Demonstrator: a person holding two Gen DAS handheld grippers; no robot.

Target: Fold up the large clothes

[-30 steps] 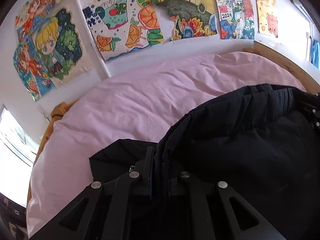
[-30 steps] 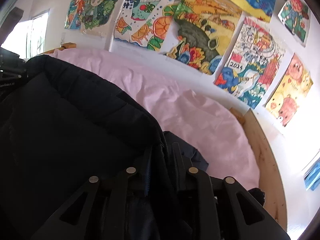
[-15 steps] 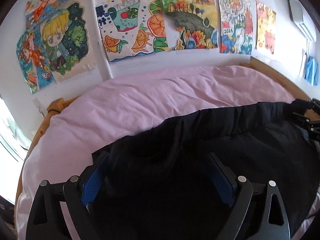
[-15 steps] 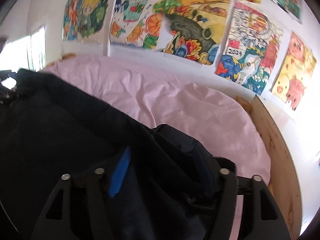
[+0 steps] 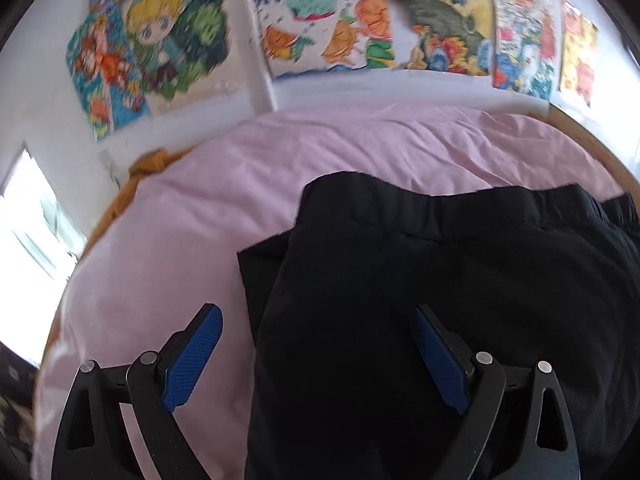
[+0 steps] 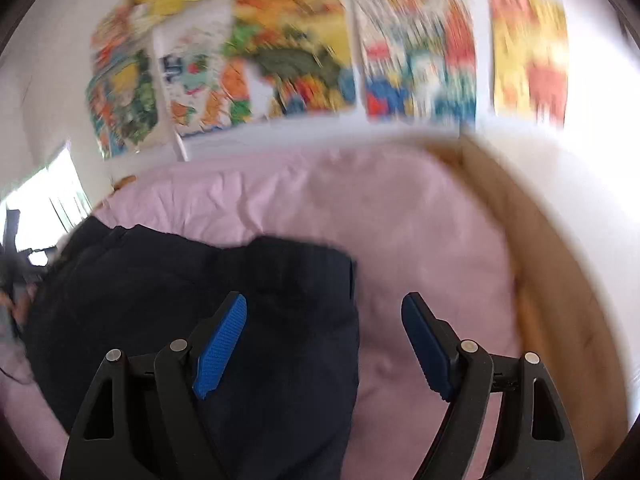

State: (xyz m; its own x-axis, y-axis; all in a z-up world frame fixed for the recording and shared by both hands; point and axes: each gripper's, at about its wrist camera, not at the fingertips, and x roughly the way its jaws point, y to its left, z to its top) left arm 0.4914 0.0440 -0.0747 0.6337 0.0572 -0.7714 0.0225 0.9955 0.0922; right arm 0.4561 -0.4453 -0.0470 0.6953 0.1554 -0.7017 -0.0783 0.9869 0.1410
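- A bedroom in a home: a bed with a pink sheet (image 5: 360, 152) fills the middle of both views.
- A wooden bed frame (image 6: 560, 280) curves along the right of the right wrist view.
- Bright cartoon drawings (image 5: 160, 48) are stuck across the white wall at the top of the frame.
- A sunlit window (image 5: 28, 224) shows at the left edge.
- A black garment (image 5: 440, 280) lies on the bed.

Bare pink sheet (image 5: 168, 240) left of black garment (image 5: 460, 288); wooden rail (image 6: 560, 280) rightward.

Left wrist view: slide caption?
Open left gripper above folded black garment on pink bedsheet.
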